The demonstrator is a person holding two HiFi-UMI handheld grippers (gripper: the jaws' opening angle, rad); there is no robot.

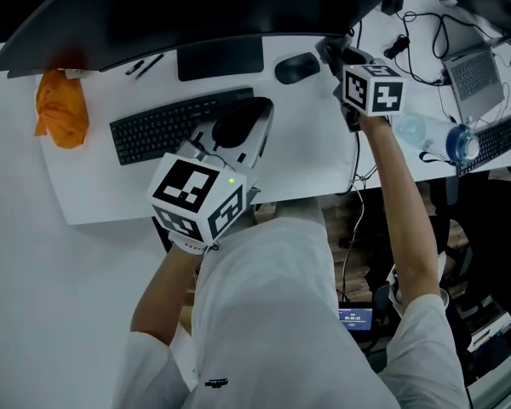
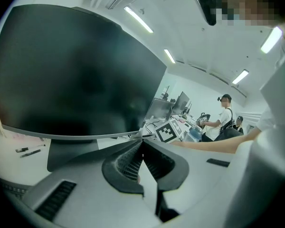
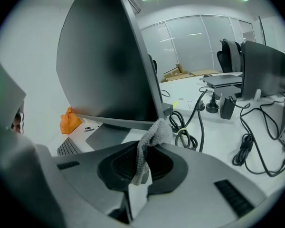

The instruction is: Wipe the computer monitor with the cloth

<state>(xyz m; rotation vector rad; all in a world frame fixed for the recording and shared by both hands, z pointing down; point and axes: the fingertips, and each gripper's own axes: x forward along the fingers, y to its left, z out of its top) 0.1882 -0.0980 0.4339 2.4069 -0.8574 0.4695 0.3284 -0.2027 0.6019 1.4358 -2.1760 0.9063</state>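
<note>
The wide dark monitor (image 1: 196,7) spans the back of the white desk; its screen is off. My right gripper (image 1: 339,54) hovers by the monitor's lower right corner. In the right gripper view the jaws (image 3: 141,148) are shut on a small grey cloth (image 3: 156,131), which sticks up between them, close to the screen's right edge (image 3: 109,61) and apart from it. My left gripper (image 1: 243,126) hangs over the keyboard (image 1: 162,126). Its jaws (image 2: 142,144) are shut with nothing in them and aim at the screen (image 2: 80,75).
An orange bundle (image 1: 61,109) lies at the desk's left under the screen. A black mouse (image 1: 296,68) sits right of the monitor stand (image 1: 220,58). Cables (image 3: 190,127), a power strip, a laptop (image 1: 474,75) and a water bottle (image 1: 434,136) crowd the right side.
</note>
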